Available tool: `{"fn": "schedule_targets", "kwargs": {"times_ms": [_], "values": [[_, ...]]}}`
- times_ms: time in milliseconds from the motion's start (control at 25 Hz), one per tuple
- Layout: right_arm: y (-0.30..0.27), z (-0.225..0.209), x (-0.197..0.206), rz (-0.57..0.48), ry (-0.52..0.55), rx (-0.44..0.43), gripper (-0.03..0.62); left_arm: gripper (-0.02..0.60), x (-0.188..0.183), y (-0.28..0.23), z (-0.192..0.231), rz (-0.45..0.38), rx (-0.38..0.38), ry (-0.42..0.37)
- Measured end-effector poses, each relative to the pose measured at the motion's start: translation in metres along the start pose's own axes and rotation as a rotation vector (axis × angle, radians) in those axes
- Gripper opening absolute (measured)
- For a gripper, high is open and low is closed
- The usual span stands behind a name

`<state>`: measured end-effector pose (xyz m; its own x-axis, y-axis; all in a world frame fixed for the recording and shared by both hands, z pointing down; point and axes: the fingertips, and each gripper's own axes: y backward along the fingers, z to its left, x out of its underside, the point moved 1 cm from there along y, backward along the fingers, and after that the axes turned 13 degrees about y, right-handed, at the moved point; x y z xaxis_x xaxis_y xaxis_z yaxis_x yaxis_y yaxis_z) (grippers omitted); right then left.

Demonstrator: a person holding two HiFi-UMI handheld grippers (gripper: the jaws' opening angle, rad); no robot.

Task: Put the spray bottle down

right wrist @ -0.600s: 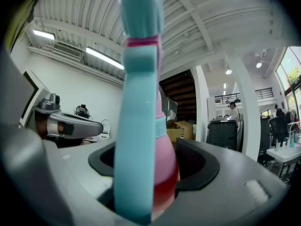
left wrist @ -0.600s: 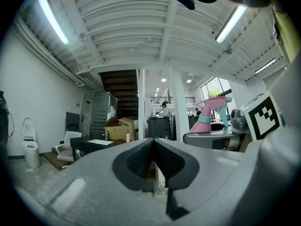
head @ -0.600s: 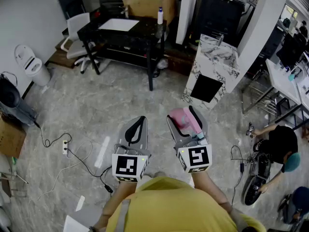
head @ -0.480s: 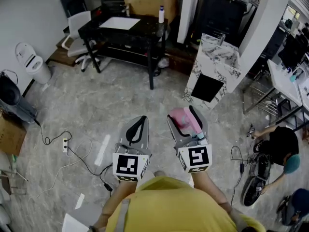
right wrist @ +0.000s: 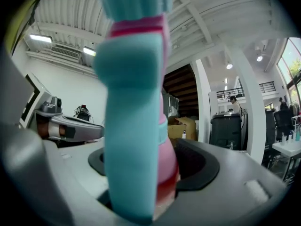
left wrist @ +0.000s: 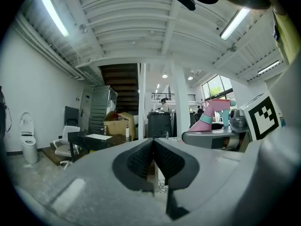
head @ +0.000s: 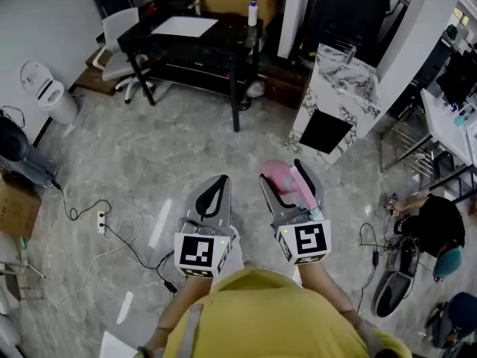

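Observation:
A pink spray bottle (head: pixel 282 181) with a teal trigger lies level between the jaws of my right gripper (head: pixel 289 179), which is shut on it above the floor. In the right gripper view the bottle (right wrist: pixel 134 126) fills the middle, with the dark pads pressed against its sides. My left gripper (head: pixel 211 194) is held beside it on the left, shut and empty. In the left gripper view its ribbed pads (left wrist: pixel 141 157) meet with nothing between them, and the bottle (left wrist: pixel 211 114) shows at the right.
A black table (head: pixel 194 39) with a sheet of paper and a small white bottle (head: pixel 253 11) stands ahead. A marble-patterned cabinet (head: pixel 339 99) is at the right. A power strip (head: pixel 100 226) and cables lie on the floor to the left. A person (head: pixel 432 226) crouches at the far right.
Both grippers sit slightly lower in the head view and the black table has slid toward the top edge. The bottle stays gripped in the right gripper.

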<state>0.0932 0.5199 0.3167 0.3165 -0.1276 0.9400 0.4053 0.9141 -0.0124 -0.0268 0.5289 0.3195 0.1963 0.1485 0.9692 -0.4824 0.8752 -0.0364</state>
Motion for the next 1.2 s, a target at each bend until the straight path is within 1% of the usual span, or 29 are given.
{"fn": "schedule_targets", "kwargs": {"times_ms": [160, 320, 560, 720, 960, 1200], "values": [[-0.046, -0.008, 0.013, 0.015, -0.001, 0.004, 0.321, 0.005, -0.001, -0.037, 0.030, 0.002, 0.013, -0.004], [-0.106, -0.016, 0.020, 0.037, 0.014, -0.022, 0.318, 0.005, -0.014, -0.083, 0.066, 0.001, 0.022, -0.009], [-0.194, -0.033, 0.027, 0.074, 0.008, -0.038, 0.316, 0.005, -0.024, -0.153, 0.122, 0.037, 0.036, 0.006], [-0.244, -0.041, 0.033, 0.093, 0.004, -0.034, 0.316, 0.005, -0.032, -0.192, 0.159, 0.044, 0.042, 0.017], [-0.296, -0.054, 0.048, 0.112, -0.007, -0.005, 0.316, 0.005, -0.034, -0.239, 0.194, 0.047, 0.070, 0.016], [-0.328, -0.061, 0.061, 0.128, -0.018, 0.003, 0.316, 0.005, -0.030, -0.268, 0.215, 0.059, 0.083, 0.026]]}}
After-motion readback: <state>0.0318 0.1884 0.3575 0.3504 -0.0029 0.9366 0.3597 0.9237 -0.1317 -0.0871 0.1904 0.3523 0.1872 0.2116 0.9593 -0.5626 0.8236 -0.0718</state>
